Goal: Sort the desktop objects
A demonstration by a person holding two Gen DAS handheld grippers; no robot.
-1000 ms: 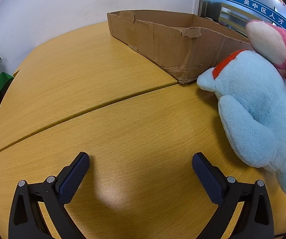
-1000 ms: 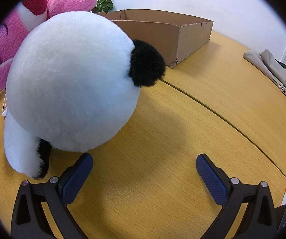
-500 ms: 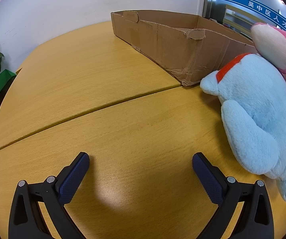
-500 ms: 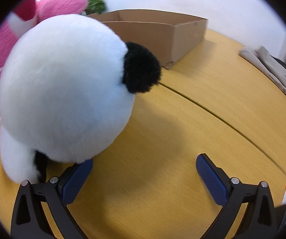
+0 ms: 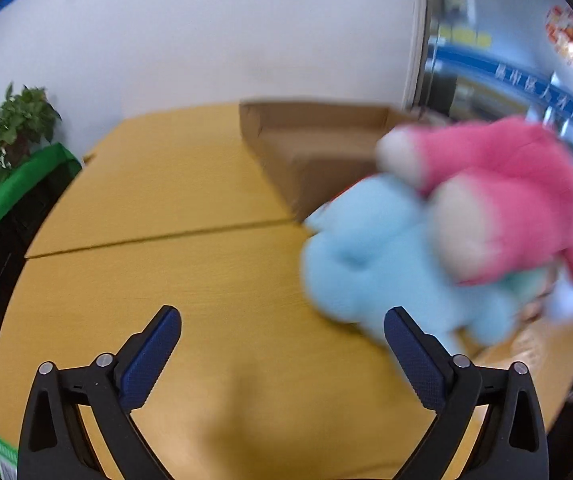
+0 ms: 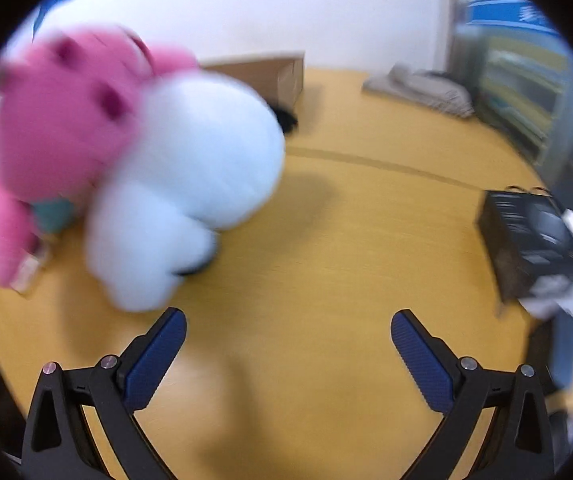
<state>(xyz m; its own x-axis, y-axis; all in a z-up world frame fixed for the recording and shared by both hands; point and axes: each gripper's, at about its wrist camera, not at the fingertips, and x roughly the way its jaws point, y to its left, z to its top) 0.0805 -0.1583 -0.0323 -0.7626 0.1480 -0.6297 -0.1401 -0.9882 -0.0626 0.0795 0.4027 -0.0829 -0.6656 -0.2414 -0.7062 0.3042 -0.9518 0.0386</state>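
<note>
Both current views are motion-blurred. In the left wrist view a light blue plush toy (image 5: 390,264) lies on the wooden table (image 5: 206,272) at the right, with a pink plush toy (image 5: 518,200) on top of it, in front of an open cardboard box (image 5: 318,148). My left gripper (image 5: 282,320) is open and empty, left of the blue plush. In the right wrist view a white plush panda (image 6: 190,184) and the pink plush (image 6: 58,136) lie at the left. My right gripper (image 6: 288,326) is open and empty, just below and right of the panda.
A potted plant (image 5: 10,128) and a green surface (image 5: 14,184) stand beyond the table's left edge. A black box (image 6: 534,240) sits at the right of the table. Folded grey cloth (image 6: 422,88) lies at the back, near the cardboard box (image 6: 270,72).
Both grippers have pulled back and up from the table, so the plush toys and box look farther away. The right view has swung to the right, bringing the black box into sight.
</note>
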